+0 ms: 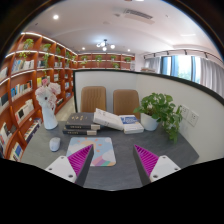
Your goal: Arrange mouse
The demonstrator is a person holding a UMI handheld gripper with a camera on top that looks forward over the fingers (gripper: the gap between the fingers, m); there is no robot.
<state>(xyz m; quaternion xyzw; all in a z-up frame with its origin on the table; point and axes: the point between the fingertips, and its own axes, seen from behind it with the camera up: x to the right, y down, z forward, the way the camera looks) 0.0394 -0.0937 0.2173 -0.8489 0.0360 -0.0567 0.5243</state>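
Wooden bookshelves [25,85] packed with books are lining the wall on the far left, curving away under a white ceiling dotted with round lights. In front of them a white figurine [47,104] with red markings is standing upright on the grey table [120,165]. Near its base, a small pale mouse [54,144] is lying on the table, left of and slightly beyond the left finger of the gripper [113,158], apart from it. The gripper is reaching in low over the table with its two fingers spread wide and nothing between them; the magenta pad [80,157] on the left finger and its partner on the right are facing each other across bare table. Just ahead of the left finger, a light-coloured booklet [100,150] is lying flat. Beyond the fingers, a stack of dark books [81,124] is sitting near the middle of the table, with an open book [108,119] leaning across it and a smaller blue-and-white book [132,126] just beside. Two tan chairs [110,99] are standing behind the table. Further right, a leafy green plant [160,110] in a white pot is resting on the table, and windows are glowing behind it
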